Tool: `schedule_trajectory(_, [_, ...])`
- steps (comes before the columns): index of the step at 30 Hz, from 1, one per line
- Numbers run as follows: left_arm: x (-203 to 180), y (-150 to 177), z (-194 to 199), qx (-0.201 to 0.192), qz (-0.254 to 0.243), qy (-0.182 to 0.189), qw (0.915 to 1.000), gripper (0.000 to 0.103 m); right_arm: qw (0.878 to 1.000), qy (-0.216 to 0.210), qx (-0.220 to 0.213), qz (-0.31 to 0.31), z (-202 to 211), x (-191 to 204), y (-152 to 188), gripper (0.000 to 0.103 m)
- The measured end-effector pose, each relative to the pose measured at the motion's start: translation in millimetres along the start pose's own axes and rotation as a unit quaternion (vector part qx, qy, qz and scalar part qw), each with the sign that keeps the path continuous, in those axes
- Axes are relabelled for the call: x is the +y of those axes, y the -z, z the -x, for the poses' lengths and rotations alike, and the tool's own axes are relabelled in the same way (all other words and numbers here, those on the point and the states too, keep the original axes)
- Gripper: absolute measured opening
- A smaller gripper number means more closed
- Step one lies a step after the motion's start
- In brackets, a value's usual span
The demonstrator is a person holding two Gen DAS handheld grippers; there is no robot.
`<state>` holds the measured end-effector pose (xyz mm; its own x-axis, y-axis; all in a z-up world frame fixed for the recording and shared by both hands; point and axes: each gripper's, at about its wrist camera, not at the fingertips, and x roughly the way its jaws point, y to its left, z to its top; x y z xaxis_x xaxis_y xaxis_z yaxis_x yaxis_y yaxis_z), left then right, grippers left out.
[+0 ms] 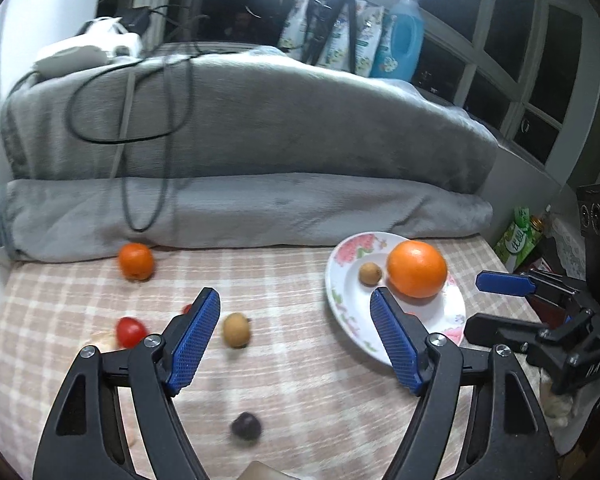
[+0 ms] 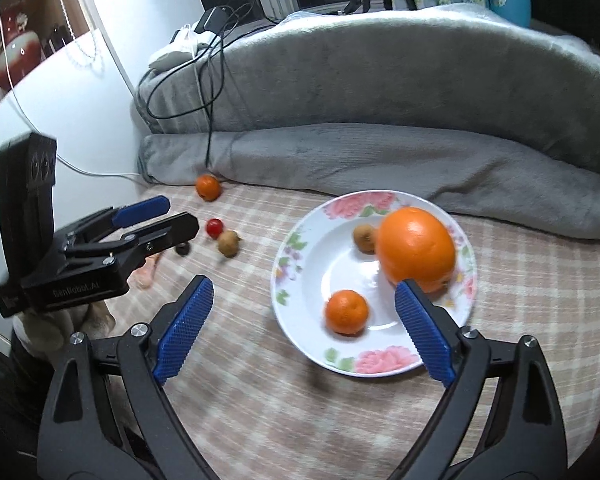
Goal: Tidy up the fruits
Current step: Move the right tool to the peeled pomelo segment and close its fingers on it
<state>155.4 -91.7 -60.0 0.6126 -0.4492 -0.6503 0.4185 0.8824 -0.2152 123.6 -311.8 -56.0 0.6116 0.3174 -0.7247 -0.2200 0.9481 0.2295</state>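
A floral plate (image 2: 300, 280) (image 1: 340, 300) on the checked cloth holds a big orange (image 2: 416, 254) (image 1: 417, 274), a small orange (image 2: 346, 312) and a brown fruit (image 2: 364, 238) (image 1: 370, 273). Loose on the cloth lie another small orange (image 1: 136, 261) (image 2: 208, 187), a red tomato (image 1: 130, 331) (image 2: 214, 227), a brown fruit (image 1: 236, 330) (image 2: 228, 243) and a dark fruit (image 1: 246, 426) (image 2: 183, 249). My left gripper (image 1: 296, 308) (image 2: 180, 216) is open and empty above the loose fruits. My right gripper (image 2: 304, 300) (image 1: 488, 300) is open and empty over the plate's near side.
Folded grey blankets (image 1: 240, 208) (image 2: 380, 160) with black cables (image 1: 140, 120) line the back of the table. A white wall (image 2: 80, 120) stands at the left. Bottles and a green pack (image 1: 516, 240) stand at the right edge. A pale object (image 2: 146, 274) lies under the left gripper.
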Motion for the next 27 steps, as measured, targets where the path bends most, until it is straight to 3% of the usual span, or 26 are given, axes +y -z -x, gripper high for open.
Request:
schedule_trajectory(14, [78,21,43,-0.011,0.049,-0.054,0.9973,0.078,0.998,-0.059,0.026,0.016,-31,61,-20,0.094])
schedule_trajectory(27, [143,60,62,0.008,0.101,-0.071,0.9924,0.078,0.99,-0.121,0.064,0.015,-81,114,-34,0.094])
